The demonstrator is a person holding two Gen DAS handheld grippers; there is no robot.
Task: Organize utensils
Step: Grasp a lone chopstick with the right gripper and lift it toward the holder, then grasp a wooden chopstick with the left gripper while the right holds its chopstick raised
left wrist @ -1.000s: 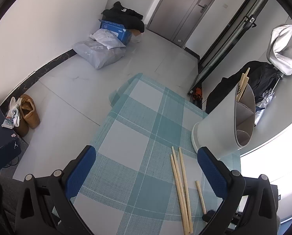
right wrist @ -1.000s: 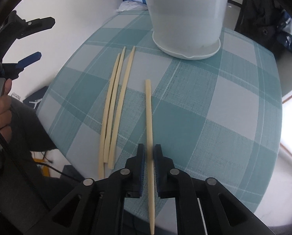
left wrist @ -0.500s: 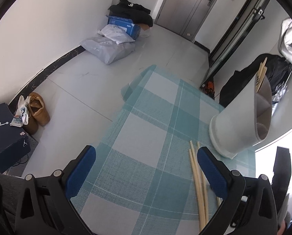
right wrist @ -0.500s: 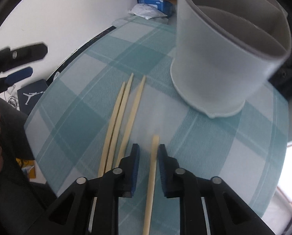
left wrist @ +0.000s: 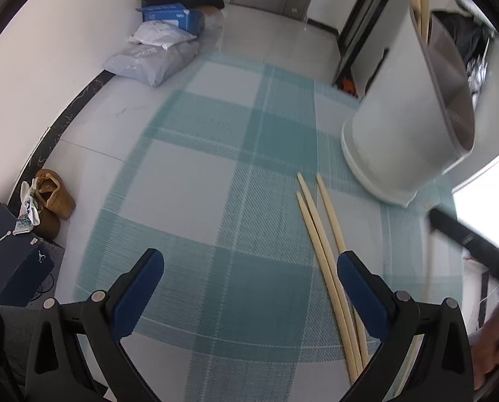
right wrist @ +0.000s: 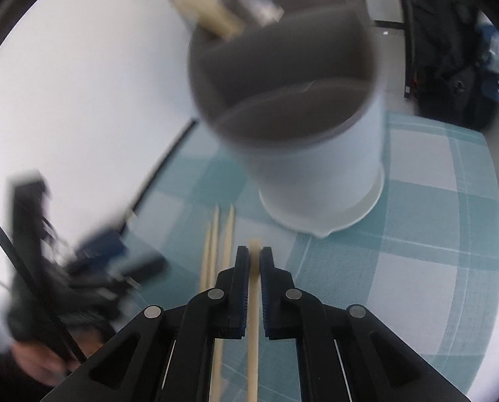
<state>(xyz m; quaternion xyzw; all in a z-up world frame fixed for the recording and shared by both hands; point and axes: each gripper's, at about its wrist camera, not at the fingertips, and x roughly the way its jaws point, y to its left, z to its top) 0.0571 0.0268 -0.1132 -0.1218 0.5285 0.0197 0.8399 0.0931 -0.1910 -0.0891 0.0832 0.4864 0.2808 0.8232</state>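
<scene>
My right gripper (right wrist: 254,258) is shut on a pale wooden chopstick (right wrist: 253,318) and holds it lifted, its tip pointing at the white divided utensil holder (right wrist: 319,154). The holder has chopsticks (right wrist: 209,10) standing in its far compartment. Three loose chopsticks (left wrist: 326,261) lie side by side on the teal checked tablecloth (left wrist: 216,201); they also show in the right wrist view (right wrist: 216,251). My left gripper (left wrist: 249,284) is open and empty, hovering over the cloth with its right finger beside the loose chopsticks. The holder (left wrist: 413,110) stands beyond them.
The round table's edge drops to a tiled floor. On the floor are brown shoes (left wrist: 50,197), a dark shoebox (left wrist: 8,254), grey bags (left wrist: 155,57) and a blue box (left wrist: 172,16). Dark bags (right wrist: 456,67) lie behind the table.
My right gripper has lifted the chopstick off the cloth and carried it toward the holder. My left gripper has moved closer to the three loose chopsticks.
</scene>
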